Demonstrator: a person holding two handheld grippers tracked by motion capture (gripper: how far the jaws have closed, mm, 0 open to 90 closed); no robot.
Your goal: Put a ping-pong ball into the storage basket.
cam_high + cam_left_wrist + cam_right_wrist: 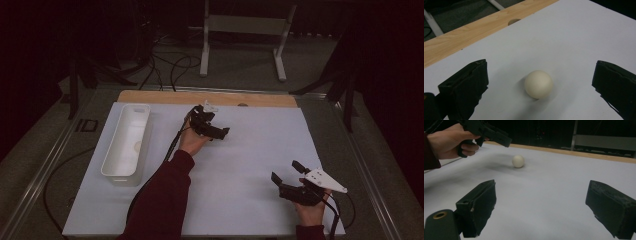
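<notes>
While the left gripper (539, 82) hangs over the far middle of the bench (250, 150), its 2 black fingers (465, 87) stand wide apart with a cream ball (538, 84) lying between them on the white sheet, touching neither. In the right gripper view the ball (518, 161) rests on the sheet just under and beyond the tip of the left gripper (496, 136), not far from the bench's far wooden edge (584, 153). In the high view the left hand (192, 140) holds its gripper (212, 127) near that far edge, a dark red sleeve (165, 195) running back to the near edge. The right gripper (287, 172) sits by the near right corner of the bench, well apart from the ball, and its 2 fingers (477, 207) are spread wide with nothing between them. A long white tray (120, 165) lies along the left edge of the bench.
</notes>
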